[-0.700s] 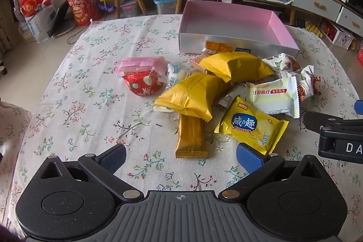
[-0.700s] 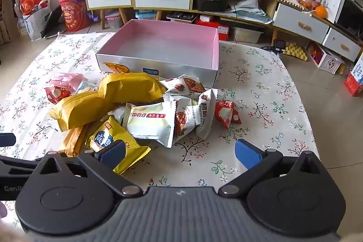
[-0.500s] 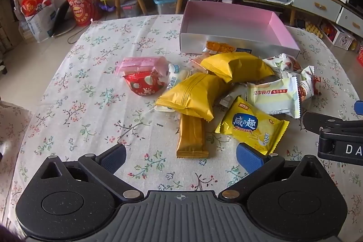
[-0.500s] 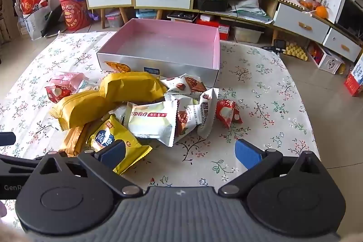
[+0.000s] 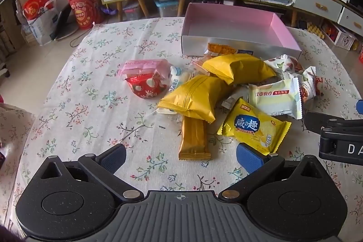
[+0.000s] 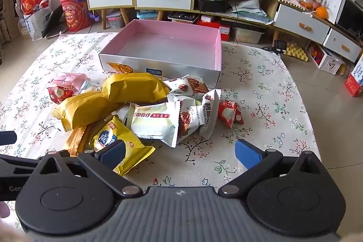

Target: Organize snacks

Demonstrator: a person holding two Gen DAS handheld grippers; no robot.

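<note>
Both grippers hang over the near edge of the counter (image 5: 74, 110), tilted down at the snack pile, nothing between the jaws of either. Left gripper (image 5: 181, 157) spread wide; the gold wafer bar (image 5: 194, 138) lies straight ahead of it, just beyond the gap between the fingers, long axis running away from the camera, near end closest. That end-on lie means the spread fingers would straddle its narrow width if lowered forward, by my reading. Right gripper (image 6: 180, 152) also spread wide; its left finger overlaps the yellow cracker packet (image 6: 120, 144) in view, contact uncertain. That packet (image 5: 255, 128) sits between the two grippers, nearer the right one, long axis slanted across. The pale green packet (image 6: 154, 123) lies ahead of the right gripper, slightly left of centre. Snacks are heaped loosely mid-counter: two puffy mustard-yellow bags (image 5: 236, 68), pecan sachets (image 6: 192, 85), a small red wrapped sweet (image 6: 230, 113) off to the right, a pink pack (image 5: 143, 66) to the left. Beyond the pile stands the pink-lined box (image 6: 217, 51), open-topped, interior bare as far as seen; the heap touches its near wall. No snack is in it yet.
</note>
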